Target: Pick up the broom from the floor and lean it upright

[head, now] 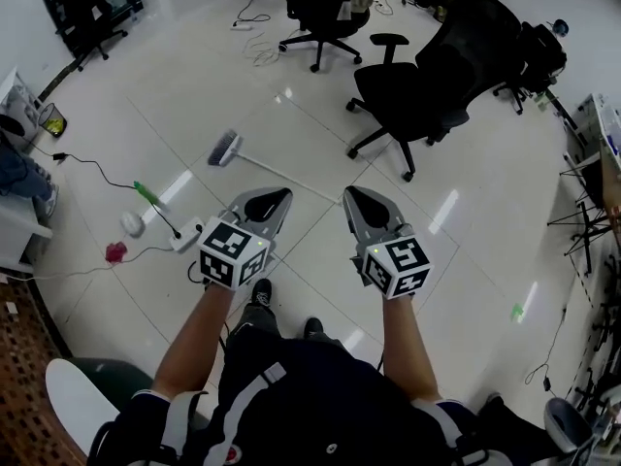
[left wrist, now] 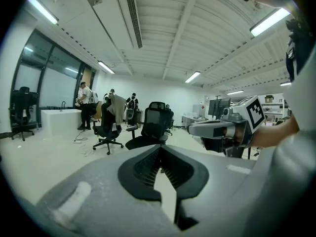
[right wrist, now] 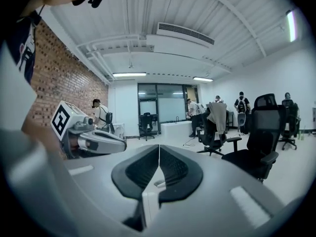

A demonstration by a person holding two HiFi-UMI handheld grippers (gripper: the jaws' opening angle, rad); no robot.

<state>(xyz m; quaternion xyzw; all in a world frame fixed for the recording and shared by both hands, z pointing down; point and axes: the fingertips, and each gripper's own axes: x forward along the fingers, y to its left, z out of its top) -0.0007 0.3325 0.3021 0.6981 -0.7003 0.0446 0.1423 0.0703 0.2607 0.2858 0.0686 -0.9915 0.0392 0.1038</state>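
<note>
Left gripper [head: 275, 202]: grey two-jaw unit with marker cube, held low in front of the person; jaws together, nothing between them. Right gripper [head: 355, 200]: same build, just beside the left one; jaws together, empty. White power strip [head: 187, 236] with black cable lies on the glossy pale tiled floor [head: 194, 95], left of the left gripper. Broom [head: 227, 149], grey bristle head on a thin white handle: flat on the floor beyond both grippers, untouched, handle running back toward them. Black mesh office chair [head: 427, 81] stands farther right.
</note>
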